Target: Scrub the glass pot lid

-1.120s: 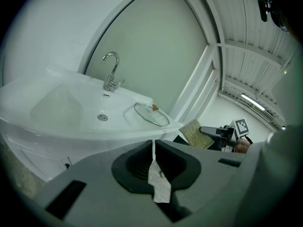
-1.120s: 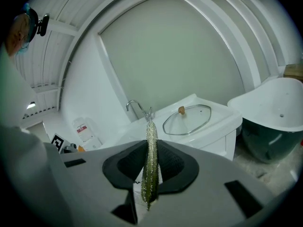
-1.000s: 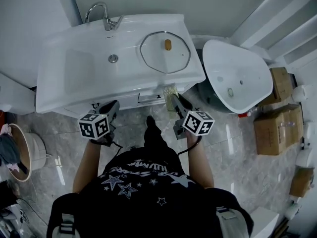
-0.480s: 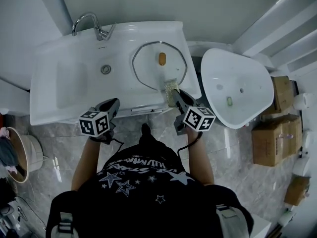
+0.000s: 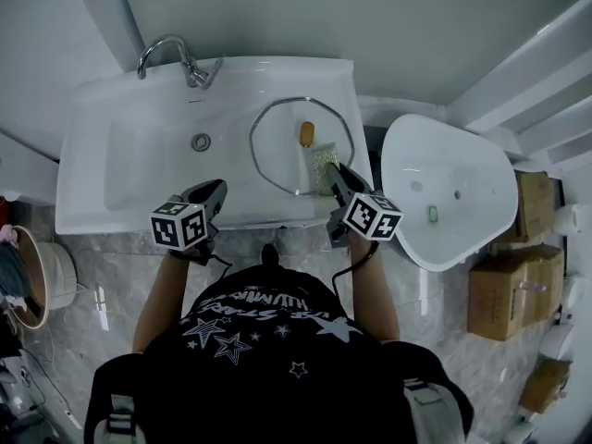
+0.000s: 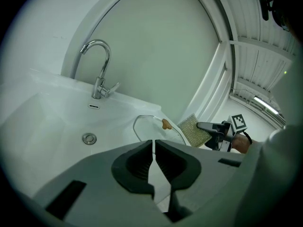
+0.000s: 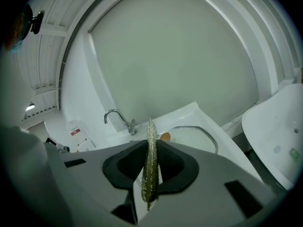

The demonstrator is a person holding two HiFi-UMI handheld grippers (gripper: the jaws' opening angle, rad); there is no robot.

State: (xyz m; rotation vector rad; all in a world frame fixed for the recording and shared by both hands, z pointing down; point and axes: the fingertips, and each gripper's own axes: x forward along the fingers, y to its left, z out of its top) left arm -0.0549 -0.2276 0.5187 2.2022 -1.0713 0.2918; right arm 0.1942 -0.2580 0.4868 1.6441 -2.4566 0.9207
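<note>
The glass pot lid [image 5: 277, 151], steel-rimmed with a tan knob [image 5: 307, 134], lies flat on the white basin counter right of the drain; it also shows in the left gripper view [image 6: 154, 129] and in the right gripper view [image 7: 196, 136]. My right gripper [image 5: 331, 176] is shut on a green-gold scouring pad [image 5: 323, 166], which hangs over the lid's right part, edge-on between the jaws [image 7: 151, 167]. My left gripper [image 5: 211, 192] is shut and holds nothing, over the basin's front edge, left of the lid; its pads meet [image 6: 154, 157].
A chrome tap [image 5: 171, 55] stands at the basin's back; the drain [image 5: 201, 141] sits in the bowl. A second white basin [image 5: 453, 192] lies on the floor to the right, with cardboard boxes [image 5: 504, 294] beyond. A bucket [image 5: 23, 280] is at far left.
The person has stepped up to the basin. My right gripper carried the scouring pad from the counter's front edge to over the lid's right part. The left gripper came up to the basin's edge.
</note>
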